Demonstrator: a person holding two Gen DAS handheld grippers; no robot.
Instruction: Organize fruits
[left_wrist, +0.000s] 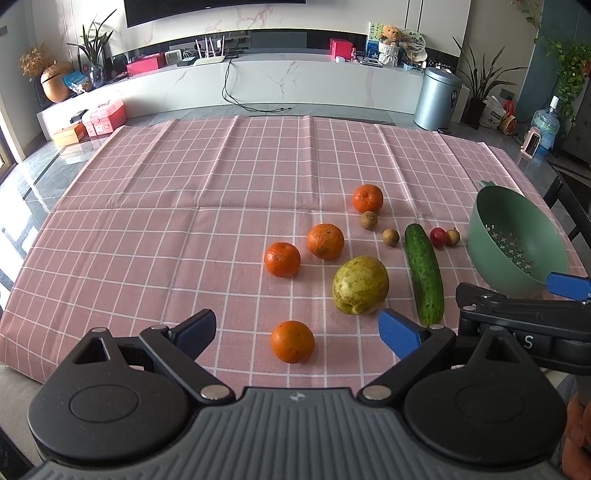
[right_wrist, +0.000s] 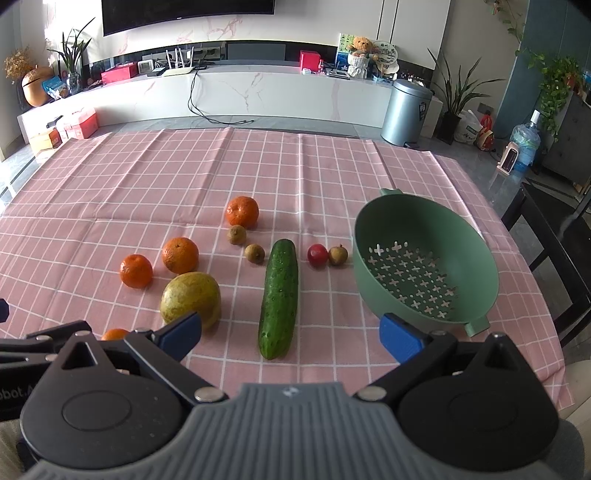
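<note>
Both tools hang low over the near edge of the surface, and nothing is picked yet. The left tool is spread wide and empty, with the nearest orange sitting right between its blue tips. The right tool is just as wide and empty, lined up behind the cucumber.

Count with me: four oranges, one large yellow-green fruit that may be a pear or guava, three small brown round fruits, one small red fruit, one cucumber, and one empty green colander to the right, tipped slightly on its rim.

Handling, by my guess: the oranges look firm and light, with pebbled skin that should grip well across the widest part. The yellow-green fruit looks heaviest and smooth, so it needs a wide, centred bite. The little brown ones and the red one could roll or squirt out; pinch them gently, dead centre. The cucumber is stiff and long; take it at mid-length.
</note>
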